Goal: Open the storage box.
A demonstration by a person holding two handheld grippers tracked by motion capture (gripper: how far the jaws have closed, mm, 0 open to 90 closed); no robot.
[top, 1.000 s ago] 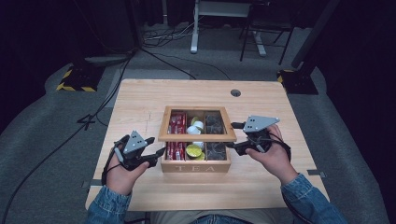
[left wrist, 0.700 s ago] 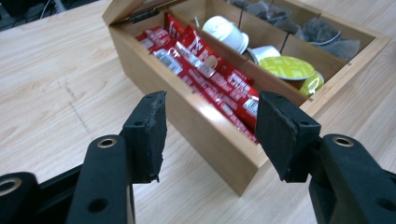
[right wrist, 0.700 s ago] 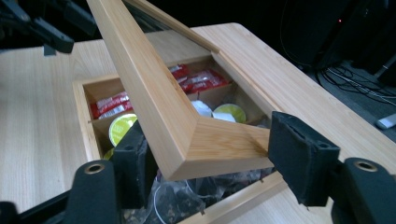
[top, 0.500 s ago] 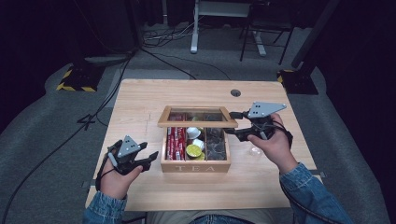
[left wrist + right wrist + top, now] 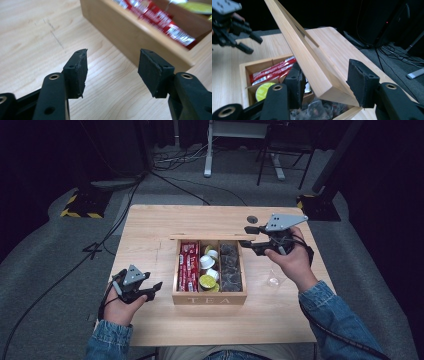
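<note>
My left gripper [image 5: 150, 289] sits low at the near left, jaws apart with nothing between them, having just opened a little. My right gripper [image 5: 250, 239] is raised at the far right, pointing left; its jaws have just been closing and now straddle the lid [image 5: 312, 65]. Both forearms wear denim sleeves.

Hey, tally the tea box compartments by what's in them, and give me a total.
Red packets: 1 compartment
Round pods, white and yellow-green: 1 compartment
Dark clear-wrapped pieces: 1 compartment
Total: 3 compartments in the tea box
</note>
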